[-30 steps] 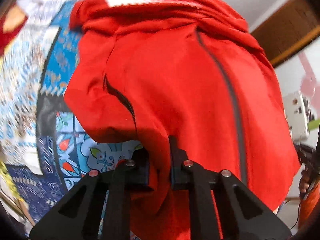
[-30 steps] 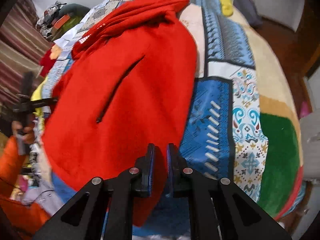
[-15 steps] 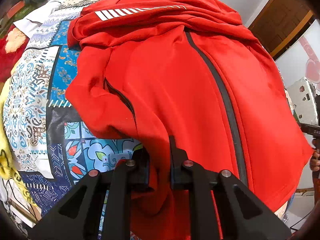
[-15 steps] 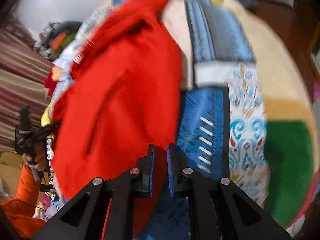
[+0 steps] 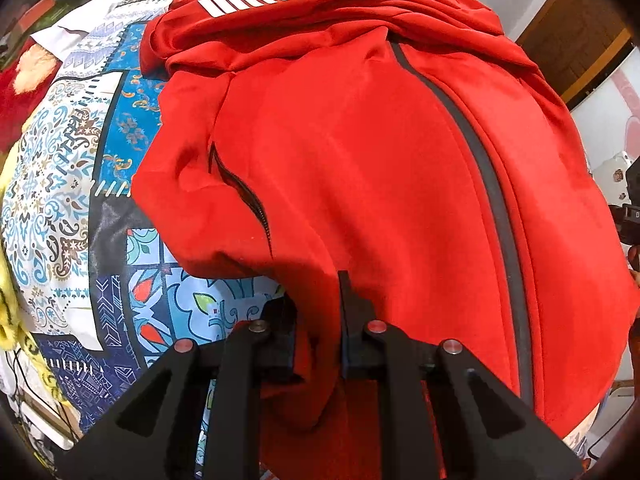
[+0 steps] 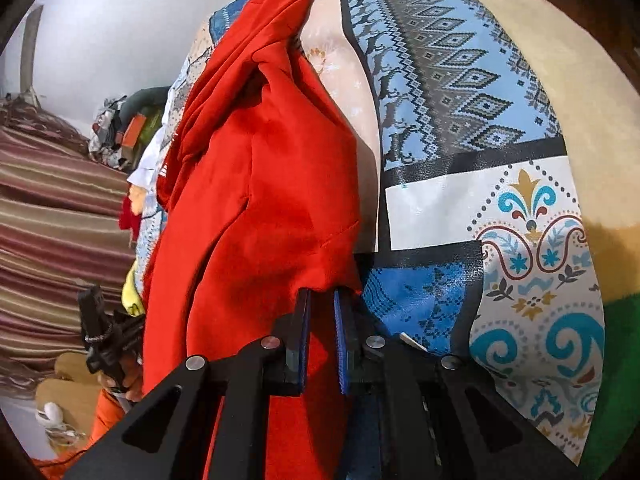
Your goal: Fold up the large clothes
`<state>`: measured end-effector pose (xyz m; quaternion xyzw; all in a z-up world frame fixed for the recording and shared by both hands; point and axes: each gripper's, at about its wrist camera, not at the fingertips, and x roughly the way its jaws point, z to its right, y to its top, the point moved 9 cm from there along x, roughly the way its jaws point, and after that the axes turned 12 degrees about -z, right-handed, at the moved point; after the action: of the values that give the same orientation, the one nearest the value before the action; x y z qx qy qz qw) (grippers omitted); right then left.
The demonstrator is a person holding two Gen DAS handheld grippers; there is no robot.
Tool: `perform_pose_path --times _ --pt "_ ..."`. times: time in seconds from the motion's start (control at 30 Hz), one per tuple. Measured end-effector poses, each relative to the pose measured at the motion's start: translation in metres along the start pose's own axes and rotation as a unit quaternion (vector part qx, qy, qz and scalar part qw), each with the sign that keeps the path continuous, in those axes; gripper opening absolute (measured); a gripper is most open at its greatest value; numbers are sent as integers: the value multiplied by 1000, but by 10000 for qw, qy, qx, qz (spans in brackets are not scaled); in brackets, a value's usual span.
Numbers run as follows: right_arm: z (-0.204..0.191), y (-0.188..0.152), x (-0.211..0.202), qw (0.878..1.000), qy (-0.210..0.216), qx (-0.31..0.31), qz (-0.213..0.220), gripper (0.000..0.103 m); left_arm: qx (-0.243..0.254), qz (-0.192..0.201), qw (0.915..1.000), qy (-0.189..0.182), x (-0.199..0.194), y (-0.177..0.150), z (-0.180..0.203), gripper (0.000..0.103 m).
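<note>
Patterned bedspread (image 5: 60, 184) under rumpled red jacket (image 5: 360, 160)

Jacket (image 5: 360, 160) was bright red, with a dark grey zip stripe (image 5: 492, 200) down its front and a band of white slanted bars (image 5: 248, 2) near its upper folds. Bedspread (image 6: 460, 92) was patchwork: pale blue with grey-black diamond bands, white panel with teal, gold and maroon scrolls, deep blue knit-like patch, beige and green at its far edge. Gripper fingers (image 6: 298, 340) were black, pads blue.

red jacket (image 6: 260, 208) swung more upright in right view, right gripper (image 6: 320, 308) rolled, bedspread (image 6: 460, 92) more exposed
</note>
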<state>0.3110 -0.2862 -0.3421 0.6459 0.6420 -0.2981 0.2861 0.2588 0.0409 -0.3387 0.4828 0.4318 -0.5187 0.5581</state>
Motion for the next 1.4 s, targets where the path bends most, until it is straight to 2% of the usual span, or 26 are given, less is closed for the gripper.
perform_pose_path --times 0.1,0.23,0.37,0.4,0.5,0.53,0.7,0.87,0.93,1.07,1.23,1.4 --pt "10 -8 -7 9997 164 115 -132 7 19 -4 10000 68 2 -2 -2 14" --pt "17 -25 -17 9997 -53 80 -224 7 2 -12 10000 64 4 -5 -6 14" --pt "13 -46 -25 9995 12 155 -271 7 -47 -17 10000 18 5 -10 -9 14" --pt "12 -49 -26 9992 152 232 -279 7 -74 -13 10000 3 6 -11 -11 14" --pt "12 -51 -22 9908 1033 738 -460 7 -164 10 9998 -93 6 -18 -14 14" --pt "11 -49 -19 9886 1182 786 -508 7 -209 4 9997 -131 7 -19 -15 14" --pt "-3 -33 -2 9913 1062 626 -456 7 -212 -7 9997 -145 7 -25 -18 15" --pt "-7 -16 14 9817 1647 866 -399 7 -218 8 9997 -139 6 -24 -16 15" --pt "-8 -10 19 9796 1743 954 -308 7 -227 14 9996 -145 6 -25 -15 15" --pt "-17 2 26 9825 1557 990 -243 6 -275 5 9995 -152 5 -23 -14 15" --pt "-46 16 21 9964 770 343 9 6 -285 150 9995 -56 -8 -19 -6 14" --pt "-82 37 15 9971 752 -21 143 6 28 669 9977 -51 -49 0 17 14"
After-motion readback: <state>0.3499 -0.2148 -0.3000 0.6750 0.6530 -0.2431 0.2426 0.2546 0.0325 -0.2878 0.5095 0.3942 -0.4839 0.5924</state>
